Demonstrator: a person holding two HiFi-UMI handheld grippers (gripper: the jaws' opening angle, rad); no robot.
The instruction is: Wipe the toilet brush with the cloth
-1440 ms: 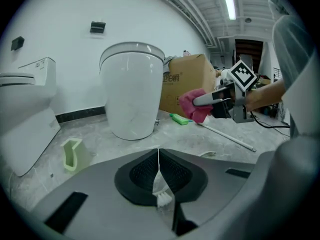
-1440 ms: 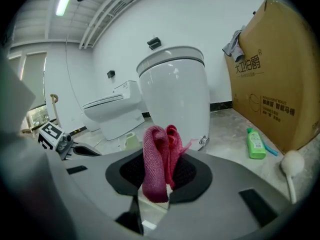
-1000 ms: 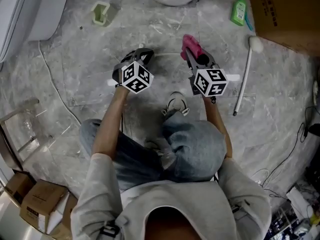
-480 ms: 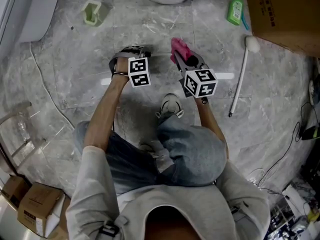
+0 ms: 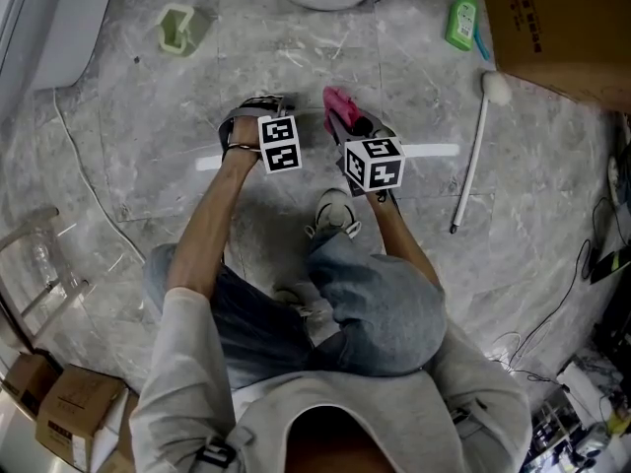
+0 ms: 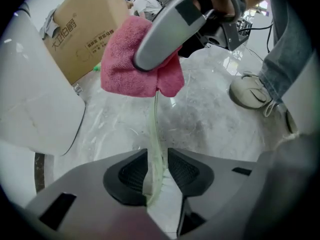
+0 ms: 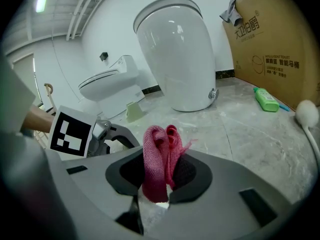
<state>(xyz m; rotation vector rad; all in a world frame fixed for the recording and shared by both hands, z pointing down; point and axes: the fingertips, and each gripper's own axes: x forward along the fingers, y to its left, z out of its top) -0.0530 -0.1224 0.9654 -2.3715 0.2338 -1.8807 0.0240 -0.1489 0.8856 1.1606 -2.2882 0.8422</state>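
Crouching over the marble floor point(image 5: 128, 146), a person point(image 5: 325, 363) held both grippers close together at the middle of the head view. The left gripper point(image 6: 157, 170) pointed steeply down, and its jaws had just been opening. They stood apart with the brush point(image 6: 155, 129) between them. The brush showed as a thin pale-green strip seen edge-on, lying along the pad at frame left with a gap to the other pad. It ran from the jaws at the bottom of the left gripper view up toward the centre, where its upper end met the cloth point(image 6: 125, 69).

The right gripper point(image 7: 159, 175) was clamped on that pink cloth, which stood bunched in two folds between the pads and rose above them at the centre of the right gripper view. In the left gripper view one grey jaw of the right gripper lay across the cloth at top centre.

A white toilet point(image 7: 175, 59) filled the upper middle of the right gripper view, with a cardboard box point(image 7: 270, 39) at upper right and a green bottle point(image 7: 265, 99) on the floor near it. At the right of the head view a white stick point(image 5: 473, 156) with a round head lay on the floor, well apart from the grippers. A small pale-green holder point(image 5: 177, 28) stood at upper left, and a shoe point(image 5: 335, 210) showed just below the grippers.
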